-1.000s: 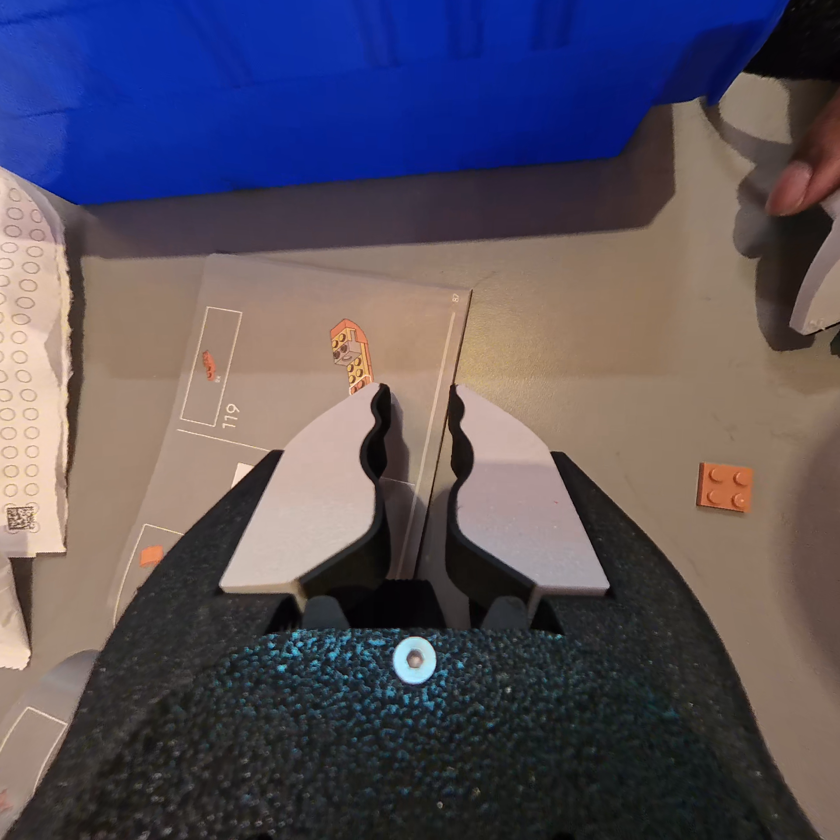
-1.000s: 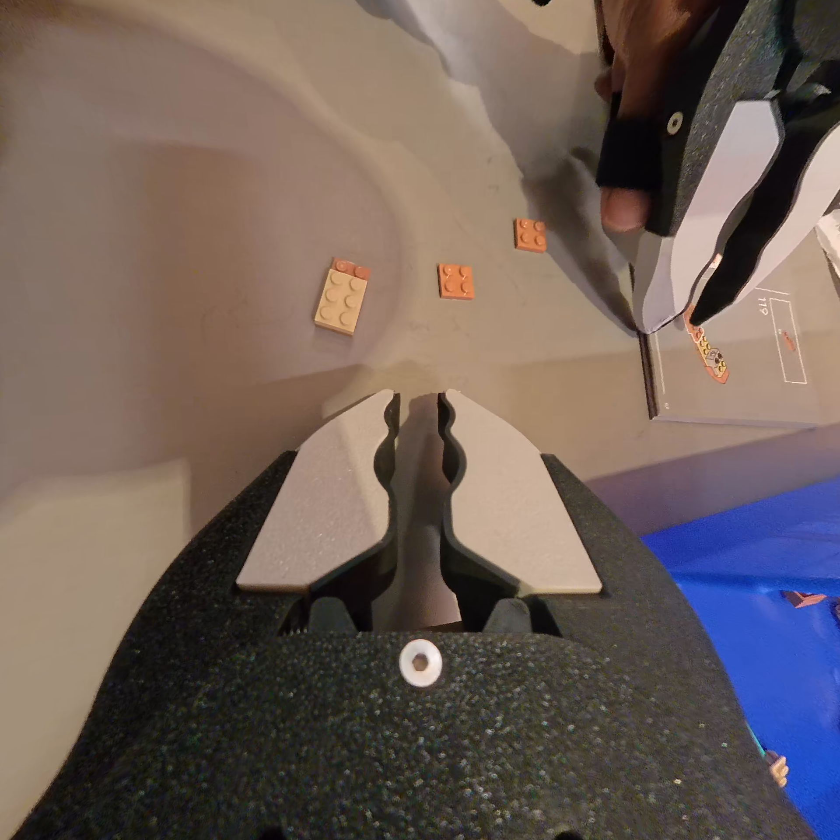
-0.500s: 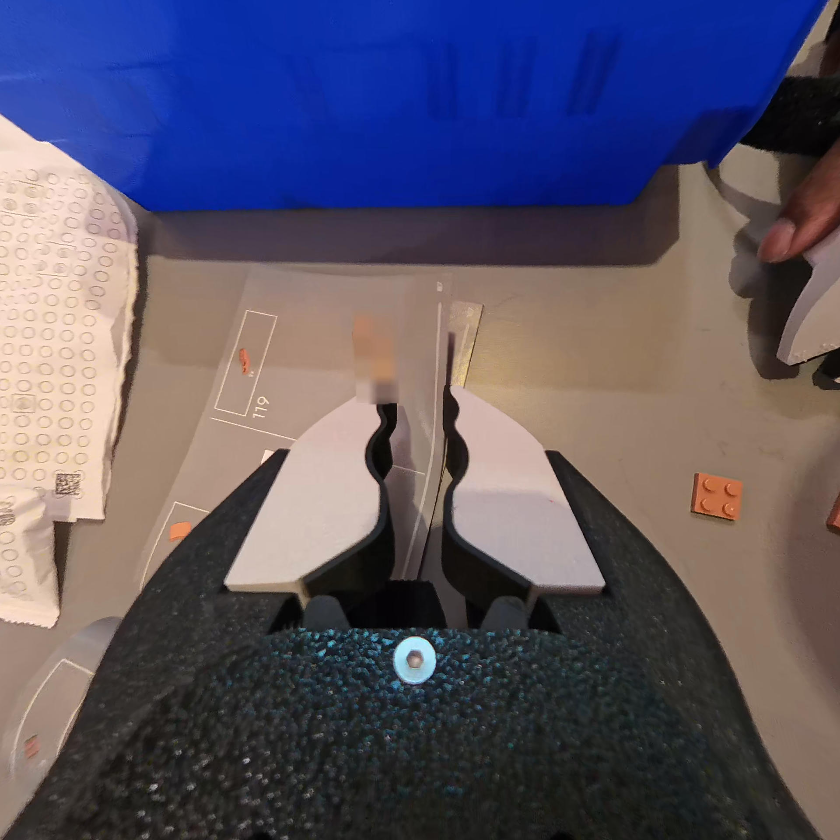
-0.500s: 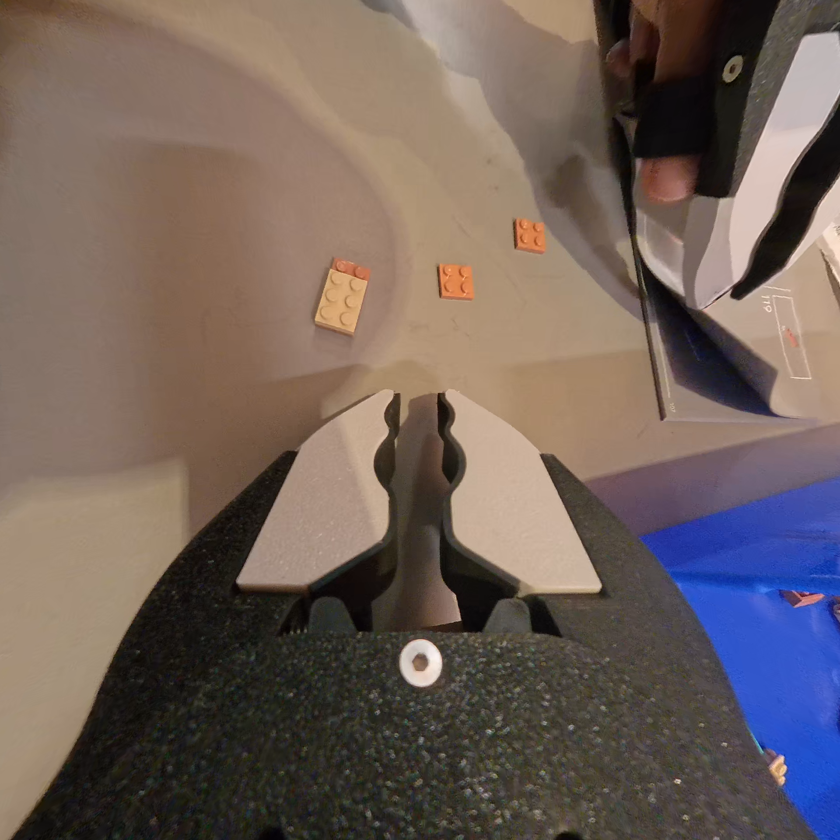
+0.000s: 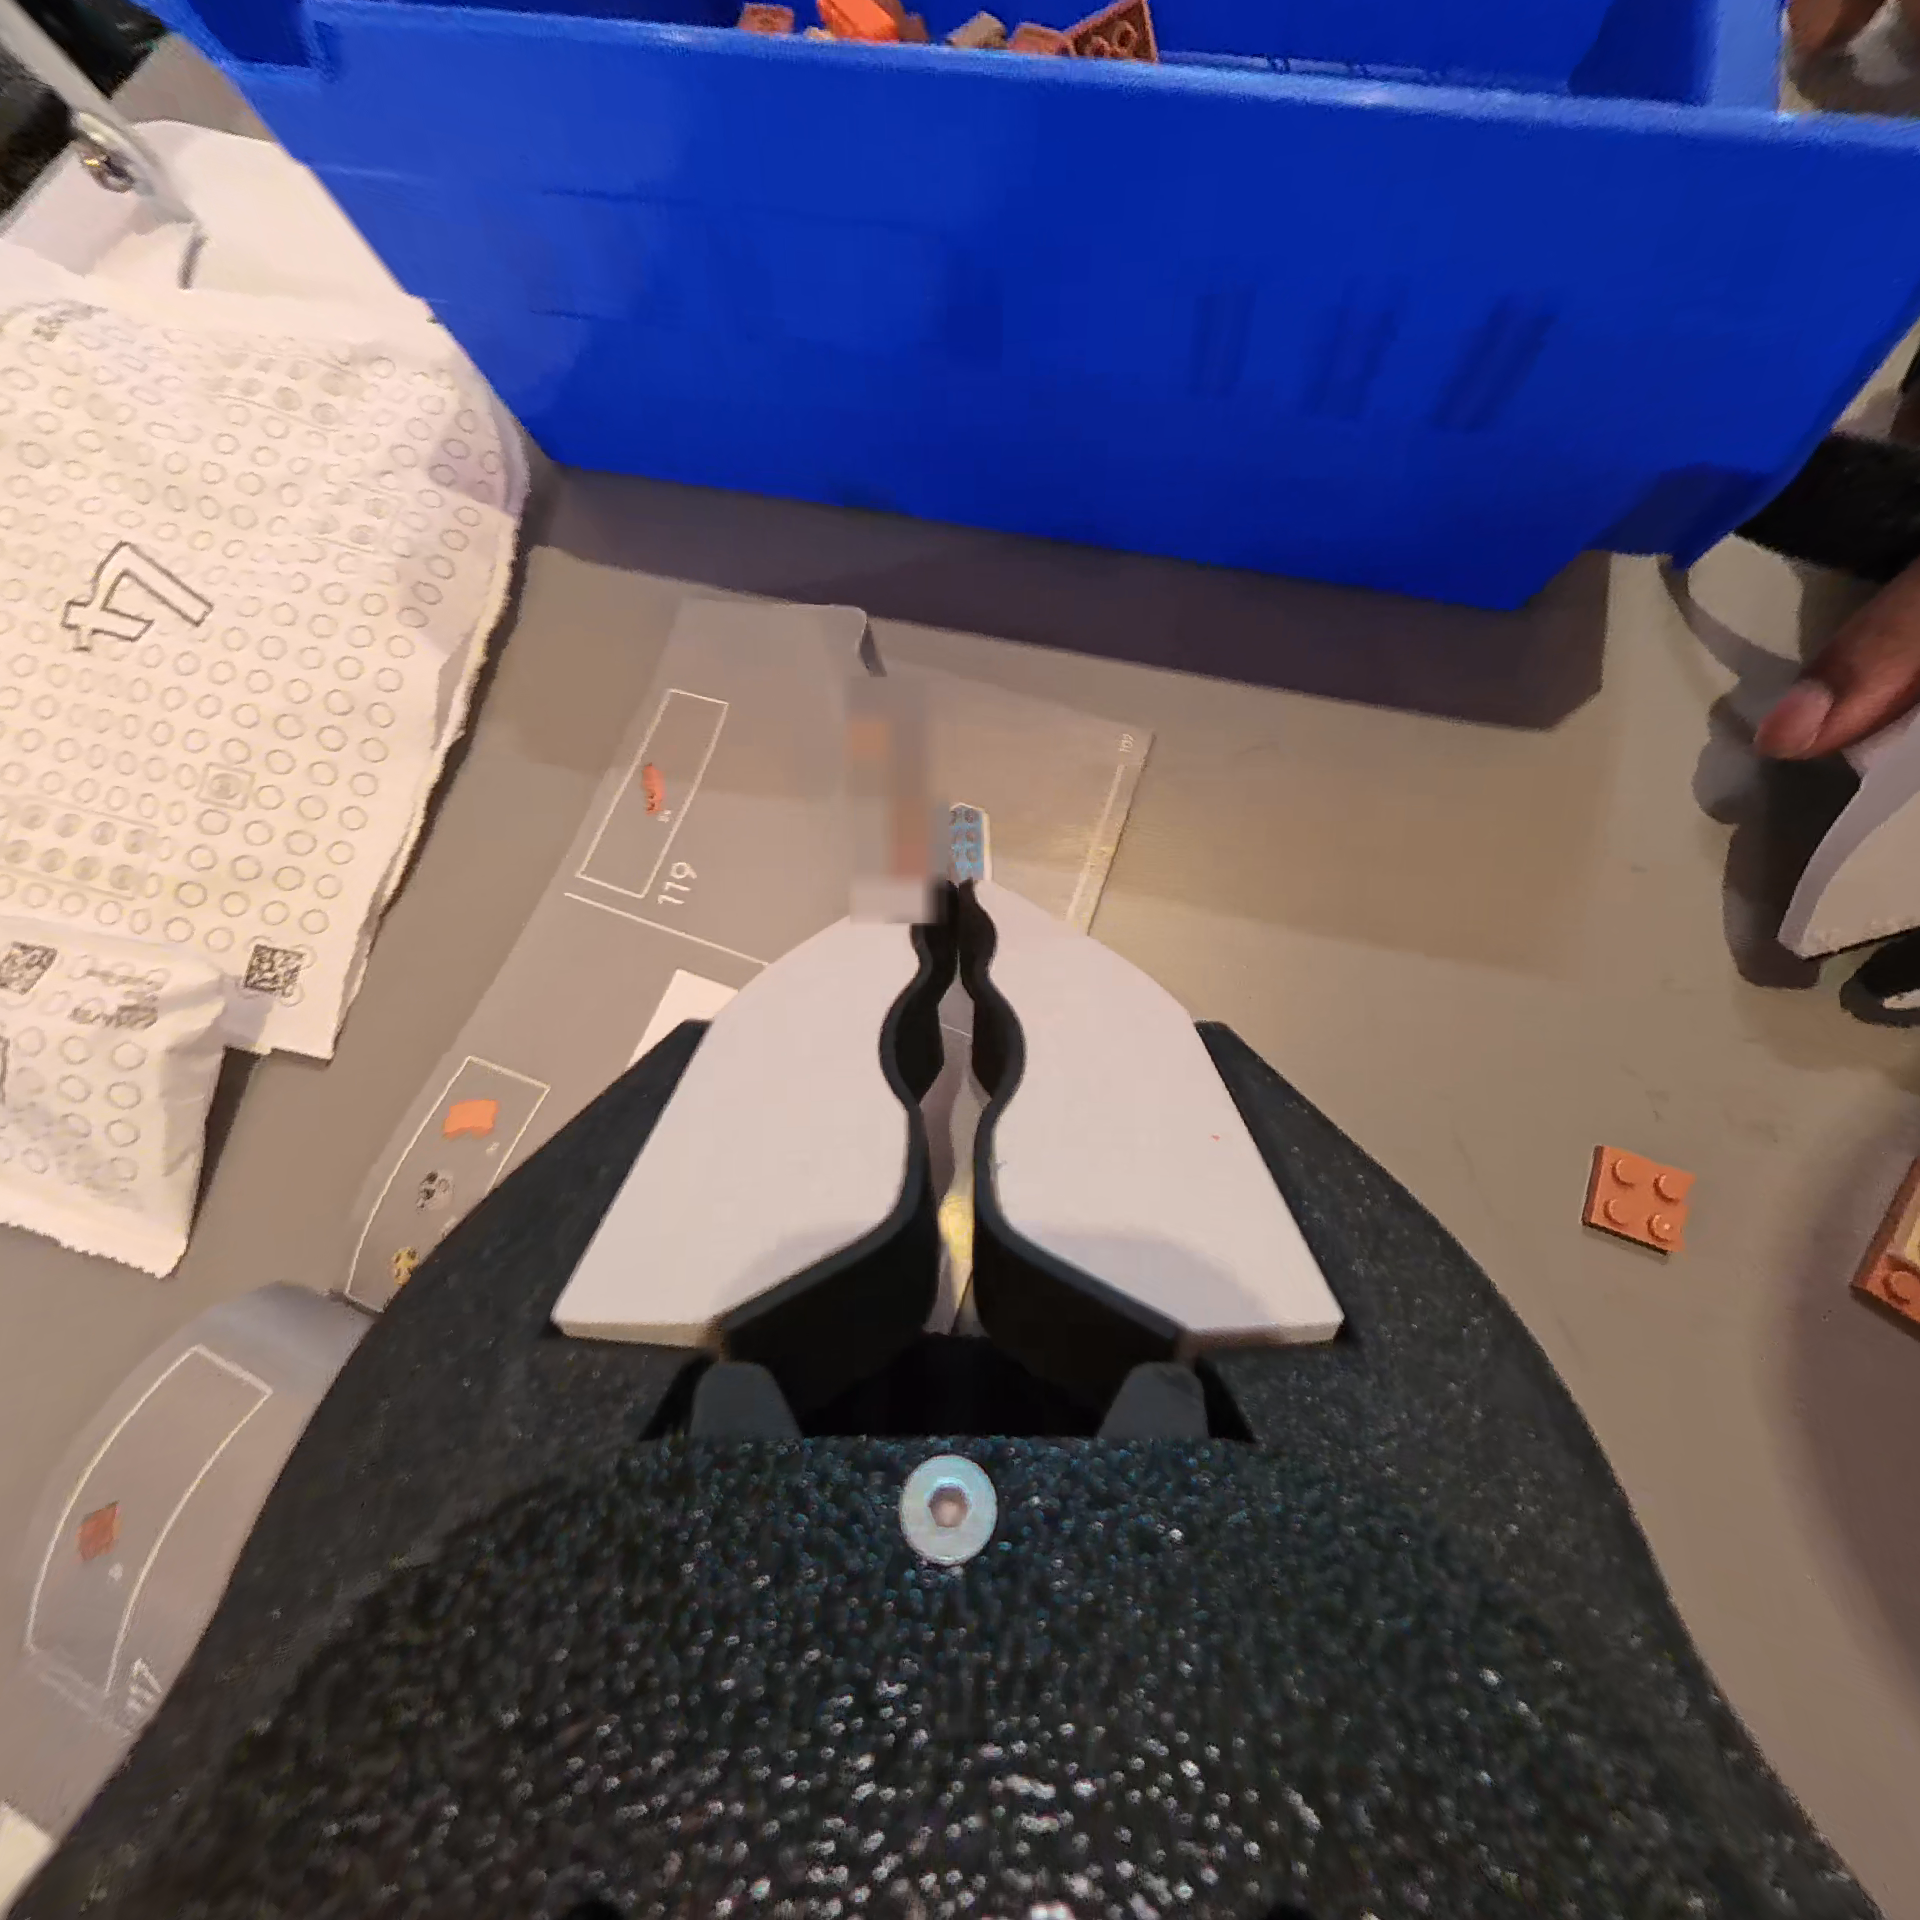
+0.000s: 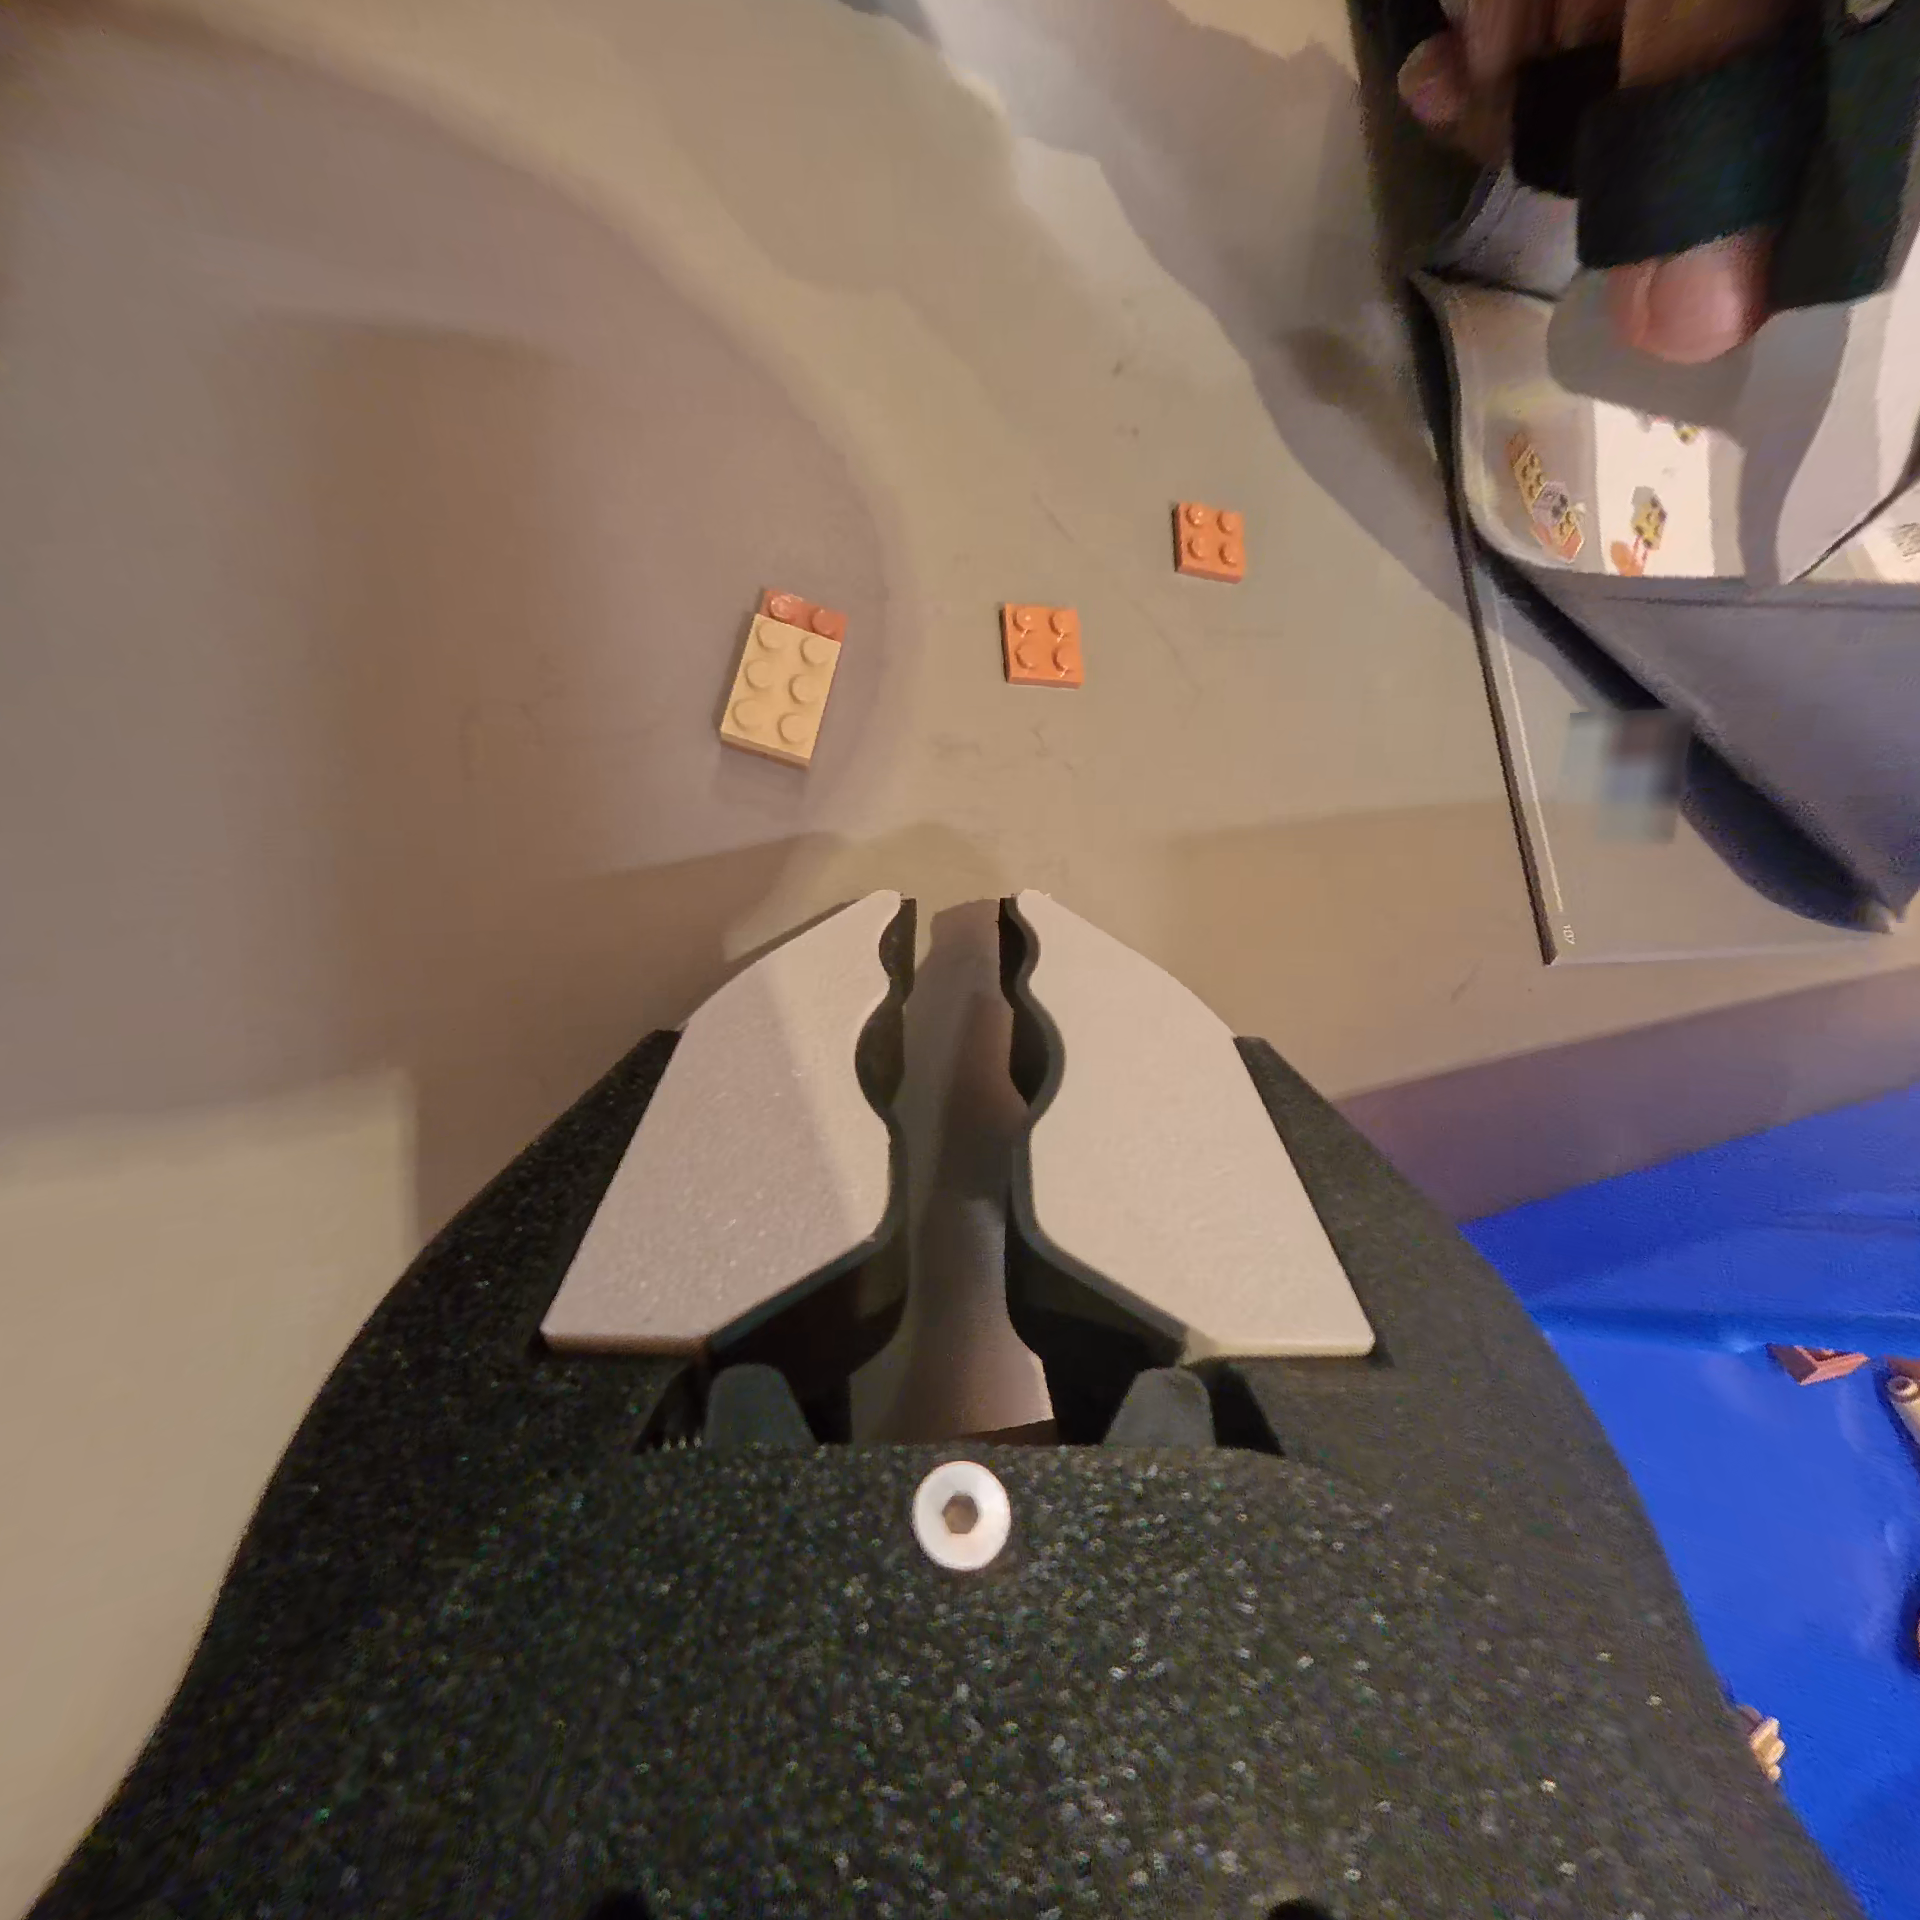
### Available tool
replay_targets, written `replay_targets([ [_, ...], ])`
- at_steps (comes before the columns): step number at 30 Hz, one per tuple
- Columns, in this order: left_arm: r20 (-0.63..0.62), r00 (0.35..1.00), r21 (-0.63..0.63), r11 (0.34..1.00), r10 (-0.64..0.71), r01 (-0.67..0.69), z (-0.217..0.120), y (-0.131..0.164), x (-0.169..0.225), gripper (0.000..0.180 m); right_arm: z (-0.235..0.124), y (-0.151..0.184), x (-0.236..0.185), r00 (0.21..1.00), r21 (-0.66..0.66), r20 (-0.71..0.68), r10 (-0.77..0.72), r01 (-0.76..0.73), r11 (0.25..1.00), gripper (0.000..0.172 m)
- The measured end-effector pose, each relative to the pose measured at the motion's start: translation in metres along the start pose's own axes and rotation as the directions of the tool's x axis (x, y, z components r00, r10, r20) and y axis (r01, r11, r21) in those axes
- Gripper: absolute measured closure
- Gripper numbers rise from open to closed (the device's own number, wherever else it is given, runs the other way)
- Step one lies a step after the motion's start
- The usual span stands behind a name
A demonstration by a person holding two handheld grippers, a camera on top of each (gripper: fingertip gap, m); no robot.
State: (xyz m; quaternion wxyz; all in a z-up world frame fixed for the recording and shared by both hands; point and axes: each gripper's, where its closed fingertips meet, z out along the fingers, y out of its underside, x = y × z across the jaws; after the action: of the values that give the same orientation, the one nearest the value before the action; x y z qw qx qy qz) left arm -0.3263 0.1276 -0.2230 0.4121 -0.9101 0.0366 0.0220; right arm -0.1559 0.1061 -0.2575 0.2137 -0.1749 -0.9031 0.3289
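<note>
My left gripper (image 5: pixel 956 894) is shut on the edge of a page (image 5: pixel 769 748) of a grey instruction booklet (image 5: pixel 1049 821) and holds that page raised off the booklet. In the right wrist view the left gripper (image 6: pixel 1766 416) shows at the top right with the lifted page (image 6: pixel 1714 665) hanging from it. My right gripper (image 6: pixel 956 914) is open and empty above the bare grey table (image 6: pixel 416 520). Ahead of it lie a tan plate on an orange one (image 6: pixel 779 691) and two orange square plates (image 6: pixel 1042 645) (image 6: pixel 1209 540).
A blue bin (image 5: pixel 1039 312) with loose bricks stands behind the booklet and shows in the right wrist view (image 6: pixel 1714 1299). White paper bags (image 5: pixel 208 623) lie at the left. An orange plate (image 5: pixel 1638 1198) lies right of the left gripper. The right gripper (image 5: pixel 1860 862) is at the far right. My right fingertips sit around 20 cm from my left ones. The orange plate (image 5: pixel 1638 1198) lies some 6 cm from my right tips, 15 cm from my left tips. It turns up in the right wrist view (image 6: pixel 1046 640) as well.
My left gripper has shut on the booklet page and pulled back and up, and the page has lifted. The right gripper has not moved and stays open.
</note>
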Motion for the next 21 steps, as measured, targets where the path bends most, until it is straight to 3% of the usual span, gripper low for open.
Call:
replay_targets([
  [8, 0.045, 0.979, 0.166, 0.968, -0.199, 0.189, -0.036, -0.002, -0.028, 0.18, 0.0, 0.0, 0.0, 1.0, 0.001, -0.001, -0.001, 0.001, 1.0, 0.157],
  [12, 0.033, 0.972, 0.205, 0.953, -0.235, 0.223, -0.049, -0.003, -0.033, 0.18, 0.0, 0.0, 0.0, 1.0, 0.001, 0.0, 0.001, -0.001, 1.0, 0.157],
  [17, -0.025, 0.99, 0.1, 0.985, -0.136, 0.138, -0.029, 0.005, -0.009, 0.18, 0.0, 0.0, 0.0, 1.0, 0.002, 0.002, 0.002, -0.002, 1.0, 0.157],
  [21, 0.024, 0.997, -0.067, 0.995, 0.071, -0.069, -0.001, 0.017, 0.009, 0.165, 0.0, 0.0, 0.0, 1.0, 0.005, 0.006, 0.008, -0.008, 1.0, 0.157],
])
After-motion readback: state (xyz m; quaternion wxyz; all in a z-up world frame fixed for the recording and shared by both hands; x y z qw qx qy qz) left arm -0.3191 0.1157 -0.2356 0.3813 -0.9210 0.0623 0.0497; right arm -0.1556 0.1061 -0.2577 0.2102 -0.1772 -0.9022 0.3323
